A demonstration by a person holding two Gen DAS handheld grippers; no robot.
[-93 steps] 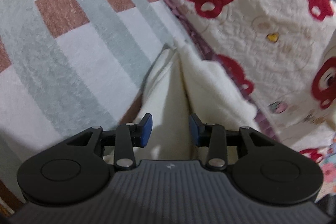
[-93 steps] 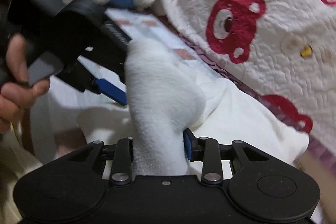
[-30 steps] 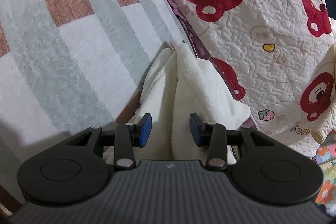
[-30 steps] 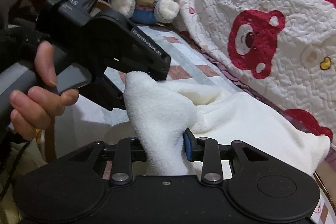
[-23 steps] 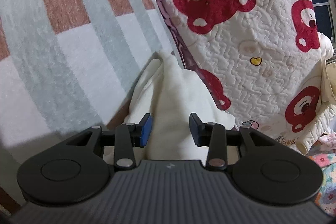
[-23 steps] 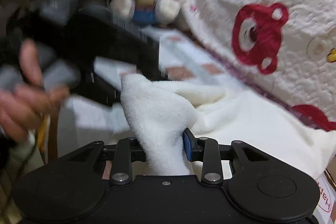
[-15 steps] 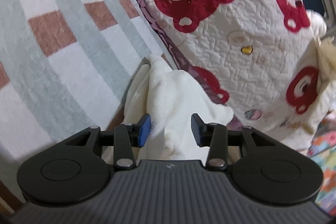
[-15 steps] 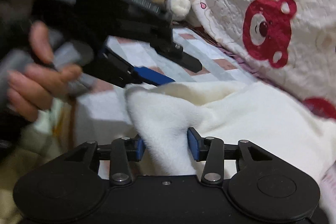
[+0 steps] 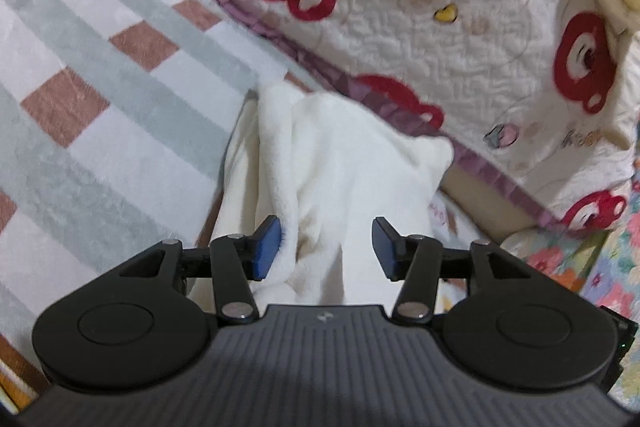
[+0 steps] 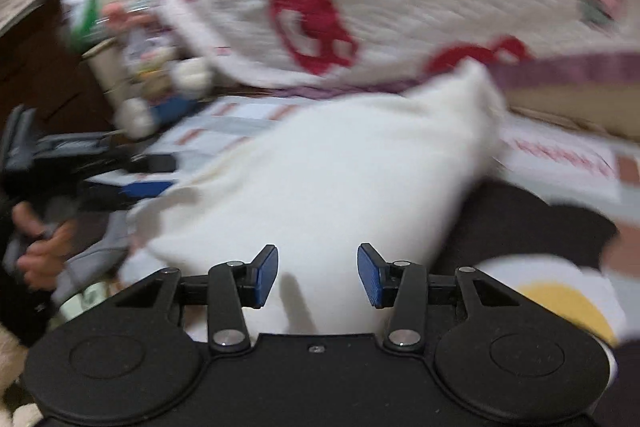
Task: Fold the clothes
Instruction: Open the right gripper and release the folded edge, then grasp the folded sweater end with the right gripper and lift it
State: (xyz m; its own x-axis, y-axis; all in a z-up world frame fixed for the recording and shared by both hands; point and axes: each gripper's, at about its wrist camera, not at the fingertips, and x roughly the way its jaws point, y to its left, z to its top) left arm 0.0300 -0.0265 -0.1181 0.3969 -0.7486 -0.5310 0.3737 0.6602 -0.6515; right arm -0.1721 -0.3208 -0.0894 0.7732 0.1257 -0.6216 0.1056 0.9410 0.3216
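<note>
Cream fleece garment (image 9: 344, 163): soft white-cream cloth, partly folded, lying on the checked blanket with its far edge against the bear quilt; a thick fold runs along its left side in the left wrist view. In the right wrist view it (image 10: 336, 163) reads as a broad pale mound, blurred.

Bear quilt (image 9: 460, 11): cream, stitched, printed with red bear heads; banked up behind the garment, purple trim along its lower edge.

Checked blanket (image 9: 100, 67): grey-green, white and brown squares, spread flat left of the garment.

Left gripper (image 9: 326, 247): black body, blue pads, above the garment's near end. Jaws opening; the fleece fold lies between them, brushing the left pad, clear of the right pad. No grip.

Right gripper (image 10: 318, 275): same make, jaws parted, garment's near edge between the pads with gaps on both sides. Nothing held.

Person's hand (image 10: 38, 251): at left edge of right wrist view, blurred, wrapped round the other gripper's handle.

Stuffed toy (image 10: 160, 87): far end of the blanket, too blurred for detail.
</note>
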